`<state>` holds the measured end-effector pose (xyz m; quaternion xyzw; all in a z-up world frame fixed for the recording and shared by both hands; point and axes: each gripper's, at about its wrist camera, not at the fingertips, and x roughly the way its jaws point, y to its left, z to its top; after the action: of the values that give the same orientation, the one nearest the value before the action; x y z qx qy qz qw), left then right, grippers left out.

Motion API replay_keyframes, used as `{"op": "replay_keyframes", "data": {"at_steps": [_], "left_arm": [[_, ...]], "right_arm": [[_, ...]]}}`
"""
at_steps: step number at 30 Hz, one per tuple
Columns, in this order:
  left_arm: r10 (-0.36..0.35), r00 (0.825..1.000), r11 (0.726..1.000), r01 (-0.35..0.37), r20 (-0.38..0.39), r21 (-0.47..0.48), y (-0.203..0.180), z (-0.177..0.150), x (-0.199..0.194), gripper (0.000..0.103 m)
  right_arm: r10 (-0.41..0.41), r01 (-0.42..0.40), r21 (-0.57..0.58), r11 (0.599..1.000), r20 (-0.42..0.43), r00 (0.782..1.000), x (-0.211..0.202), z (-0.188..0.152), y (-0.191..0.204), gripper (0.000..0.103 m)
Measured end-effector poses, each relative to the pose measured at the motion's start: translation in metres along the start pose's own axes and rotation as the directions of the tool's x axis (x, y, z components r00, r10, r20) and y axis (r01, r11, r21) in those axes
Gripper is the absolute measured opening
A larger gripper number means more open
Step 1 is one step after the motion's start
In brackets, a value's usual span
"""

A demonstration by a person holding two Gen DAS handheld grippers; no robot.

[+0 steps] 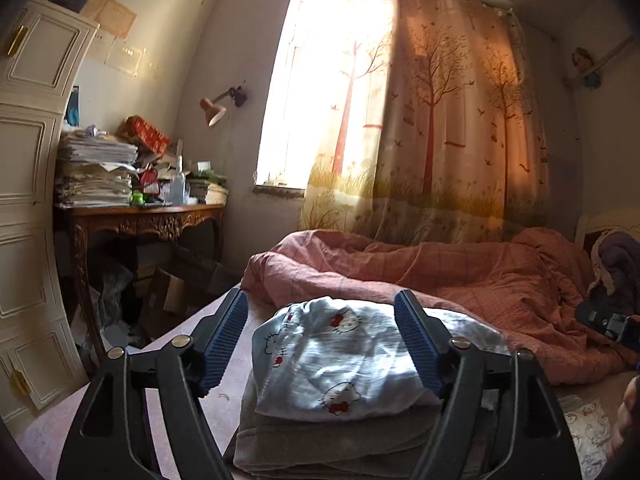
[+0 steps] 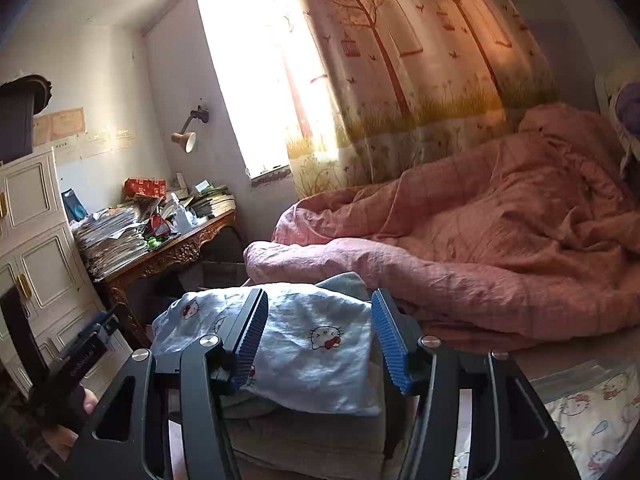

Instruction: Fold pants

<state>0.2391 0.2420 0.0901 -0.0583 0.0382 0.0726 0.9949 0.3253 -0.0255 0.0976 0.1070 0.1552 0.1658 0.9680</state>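
Folded light-blue pants with a cat print (image 1: 340, 360) (image 2: 320, 360) lie on top of a folded grey-beige stack (image 1: 320, 444) (image 2: 312, 440) on the bed. My left gripper (image 1: 321, 296) is level in front of the pants and open wide, its blue pads (image 1: 224, 340) on either side of the cloth without pressing it. My right gripper (image 2: 321, 294) is tilted slightly down over the same pants and open, the cloth running under its left finger (image 2: 252, 340). In the right wrist view a hand (image 2: 68, 436) holds the left gripper's black body (image 2: 80, 360).
A rumpled pink quilt (image 1: 460, 272) (image 2: 480, 240) fills the bed behind the stack. More cat-print cloth (image 1: 588, 432) (image 2: 592, 412) lies at the lower right. A carved desk (image 1: 140, 216) piled with papers and a white cabinet (image 1: 28, 200) stand left. A tree-print curtain (image 1: 440, 120) hangs behind.
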Motion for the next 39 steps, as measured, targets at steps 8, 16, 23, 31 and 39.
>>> {"op": "replay_keyframes", "data": {"at_steps": [8,16,23,31,39], "left_arm": [[0.013,0.999,0.998,-0.014,0.030,0.053,0.009,-0.072,-0.047,0.082],[0.073,0.993,0.995,-0.079,0.087,0.065,0.014,-0.116,-0.071,0.103],[0.057,0.996,0.992,-0.065,0.072,0.109,0.004,-0.118,-0.068,0.103],[0.036,0.996,0.986,-0.049,0.080,0.162,-0.008,-0.120,-0.071,0.103],[0.044,0.996,0.980,-0.059,0.079,0.192,-0.014,-0.121,-0.071,0.103]], "right_arm": [[0.063,-0.057,-0.066,0.996,0.100,0.993,-0.041,-0.067,0.002,0.070],[-0.016,0.043,-0.132,0.990,0.196,0.980,-0.044,-0.134,-0.001,0.103],[-0.045,0.073,-0.190,0.979,0.150,0.988,-0.031,-0.137,0.009,0.102],[-0.044,0.074,-0.221,0.972,0.140,0.989,-0.030,-0.138,0.016,0.102],[-0.035,0.068,-0.234,0.970,0.140,0.990,-0.034,-0.139,0.019,0.102]]}}
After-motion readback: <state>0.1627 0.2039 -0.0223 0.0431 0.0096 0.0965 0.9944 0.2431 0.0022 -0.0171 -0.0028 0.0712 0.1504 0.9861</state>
